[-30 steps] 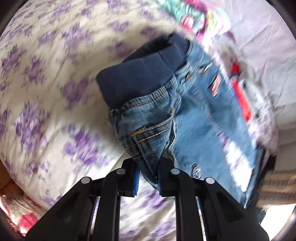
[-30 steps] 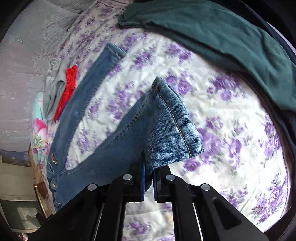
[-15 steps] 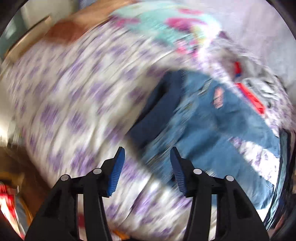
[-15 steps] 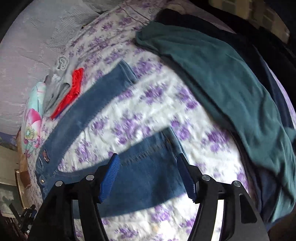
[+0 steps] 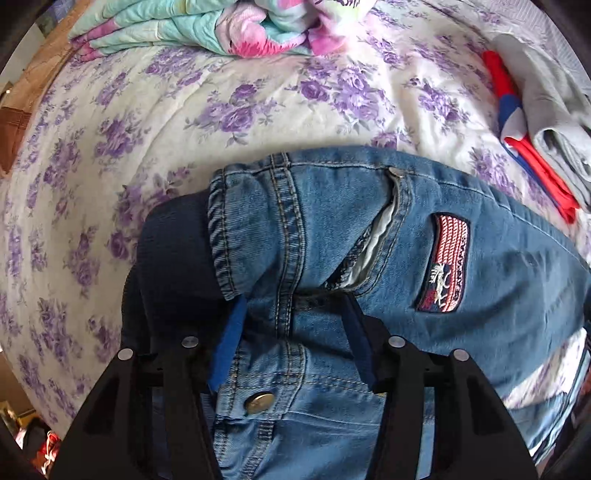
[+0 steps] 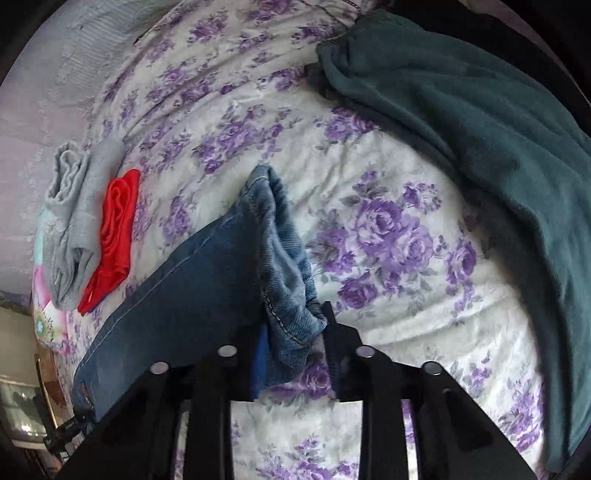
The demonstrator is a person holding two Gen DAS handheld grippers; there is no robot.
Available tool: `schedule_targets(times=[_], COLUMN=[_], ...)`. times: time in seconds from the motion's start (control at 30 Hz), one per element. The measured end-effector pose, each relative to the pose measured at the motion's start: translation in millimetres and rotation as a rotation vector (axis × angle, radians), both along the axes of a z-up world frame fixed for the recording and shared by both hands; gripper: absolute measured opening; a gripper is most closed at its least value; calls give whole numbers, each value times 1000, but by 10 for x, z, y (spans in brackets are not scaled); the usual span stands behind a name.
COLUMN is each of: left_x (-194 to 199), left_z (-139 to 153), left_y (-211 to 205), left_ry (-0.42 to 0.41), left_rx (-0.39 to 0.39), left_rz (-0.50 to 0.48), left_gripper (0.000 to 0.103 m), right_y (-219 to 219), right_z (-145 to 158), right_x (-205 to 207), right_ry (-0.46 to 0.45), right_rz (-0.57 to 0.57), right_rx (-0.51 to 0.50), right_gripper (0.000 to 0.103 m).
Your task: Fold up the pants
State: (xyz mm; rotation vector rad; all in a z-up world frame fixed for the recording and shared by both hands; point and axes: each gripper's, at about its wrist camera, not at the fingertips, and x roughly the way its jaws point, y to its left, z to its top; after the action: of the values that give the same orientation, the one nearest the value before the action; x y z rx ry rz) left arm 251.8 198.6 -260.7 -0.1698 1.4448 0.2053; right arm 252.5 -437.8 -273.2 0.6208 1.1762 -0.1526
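Blue jeans with a dark navy waistband and a red patch lie on the floral bed cover. My left gripper is open, its jaws wide apart on either side of the fly seam near the waist. In the right wrist view a jeans leg runs from the lower left to its hem. My right gripper has its jaws partly closed around the bunched leg hem; whether the pads press the cloth is unclear.
A folded teal and pink blanket lies at the far edge. A grey garment and a red one lie to the right; both show in the right wrist view. A dark green cloth covers the right side.
Both grippers let go of the jeans and opened. The left has come back over the waist, still open. The right has narrowed around the bunched leg hem.
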Motion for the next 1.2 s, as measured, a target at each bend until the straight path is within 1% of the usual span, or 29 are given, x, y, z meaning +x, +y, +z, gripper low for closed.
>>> schedule_targets(times=[0.07, 0.17, 0.23, 0.27, 0.3, 0.33, 0.37, 0.4, 0.43, 0.5, 0.53, 0.57, 0.6, 0.63, 0.67, 0.7, 0.77, 0.83, 0.87, 0.9, 0.97, 1.03, 1.07, 1.13, 1.17, 1.2], left_x=[-64, -180, -194, -200, -189, -181, -159, -149, -142, -109, -136, -141, -142, -132, -94, -38, 156, 373, 480, 571, 644, 700, 730, 747, 720, 674], left_z=[17, 45, 17, -7, -36, -57, -71, -72, -62, 62, 197, 338, 446, 561, 677, 737, 700, 542, 419, 362, 206, 56, -55, -148, -129, -72], left_y=[-65, -114, -85, -78, -70, -69, -72, -87, -133, -195, -149, -86, -32, 38, 140, 239, 426, 559, 605, 609, 588, 570, 549, 490, 424, 381], left_ry=[-4, -28, -35, -33, -30, -29, -26, -18, -8, -1, -25, -56, -81, -107, -134, -150, -123, -71, -34, -16, 17, 57, 89, 105, 80, 50], left_rx=[12, 24, 16, 13, 8, 7, 5, 1, -1, -30, -63, -72, -67, -50, -17, 0, -54, -131, -216, -252, -294, -312, -325, -323, -304, -289], left_rz=[-41, -70, -66, -61, -55, -56, -67, -77, -89, -114, -128, -139, -150, -163, -174, -183, -217, -230, -250, -255, -274, -281, -284, -293, -320, -353], left_gripper=[51, 51, 51, 51, 52, 56, 59, 62, 62, 62, 62, 62, 67, 82, 91, 98, 98, 98, 98, 98, 98, 98, 98, 97, 92, 71], right_y=[47, 94, 104, 96, 92, 102, 140, 205, 272, 350, 361, 360, 362, 371, 397, 422, 487, 569, 635, 706, 852, 1061, 1226, 1596, 1796, 2033], right_z=[149, 295, 234, 133, 7, -88, -90, -57, -32, 80, 185, 297, 420, 539, 622, 692, 761, 786, 794, 808, 842, 883, 909, 947, 963, 964], right_x=[-149, -393, -444, -433, -399, -368, -352, -320, -283, -299, -359, -428, -516, -611, -695, -771, -888, -930, -935, -948, -838, -689, -553, -281, -145, -3], right_ry=[6, 11, 25, 46, 71, 87, 62, 64, 92, 129, 120, 96, 67, 40, 17, 1, -11, -5, -2, -1, -4, -11, -21, -58, -84, -111], right_rz=[12, 3, -6, -17, -21, -15, -10, 14, 48, 76, 77, 78, 80, 81, 85, 91, 106, 133, 151, 174, 224, 309, 378, 532, 613, 710], right_rx=[-25, -50, -82, -86, -91, -94, -119, -149, -168, -202, -215, -211, -199, -191, -191, -188, -164, -151, -155, -162, -185, -209, -225, -229, -213, -188], right_gripper=[23, 23, 26, 27, 34, 40, 43, 53, 60, 62, 62, 62, 61, 61, 62, 62, 62, 62, 62, 62, 62, 62, 62, 62, 62, 62])
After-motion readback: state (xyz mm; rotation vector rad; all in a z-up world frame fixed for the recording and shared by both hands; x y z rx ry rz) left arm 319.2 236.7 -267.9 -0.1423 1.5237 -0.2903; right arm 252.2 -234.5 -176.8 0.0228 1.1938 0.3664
